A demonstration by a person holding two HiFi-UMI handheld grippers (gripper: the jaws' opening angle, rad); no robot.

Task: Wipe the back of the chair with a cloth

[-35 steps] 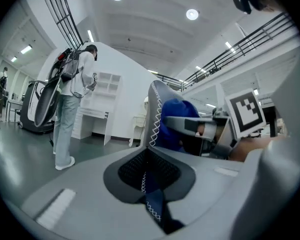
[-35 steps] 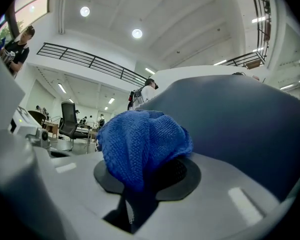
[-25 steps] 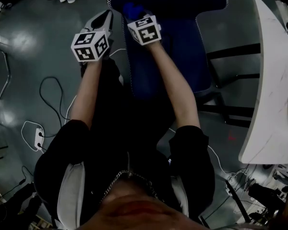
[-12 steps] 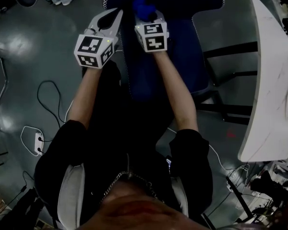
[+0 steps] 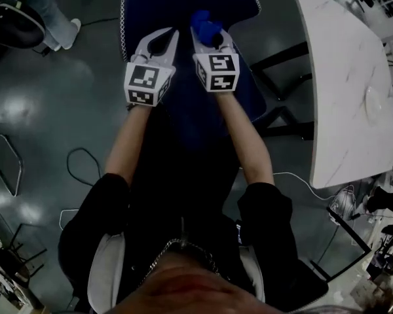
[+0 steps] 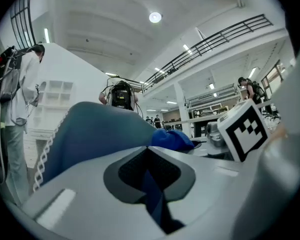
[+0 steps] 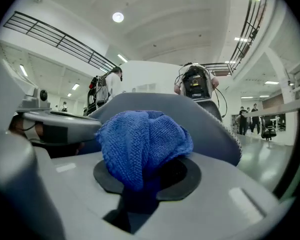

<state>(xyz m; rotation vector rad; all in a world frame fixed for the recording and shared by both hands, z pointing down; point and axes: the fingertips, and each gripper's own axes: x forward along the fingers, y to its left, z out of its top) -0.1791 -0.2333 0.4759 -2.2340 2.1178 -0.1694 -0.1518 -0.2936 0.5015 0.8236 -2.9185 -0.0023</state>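
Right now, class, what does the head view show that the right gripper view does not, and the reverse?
Only the head view shows the white table and the person's forearms. Only the right gripper view shows ceiling lights and people standing beyond the chair back. Both show the blue cloth pinched in the right claw, the chair back and the left claw.

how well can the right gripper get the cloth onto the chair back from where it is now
Probably yes. The right gripper is shut on the cloth, which bulges past its jaws, and the chair back rises right ahead with nothing between. The left gripper sits beside it, not across the way.
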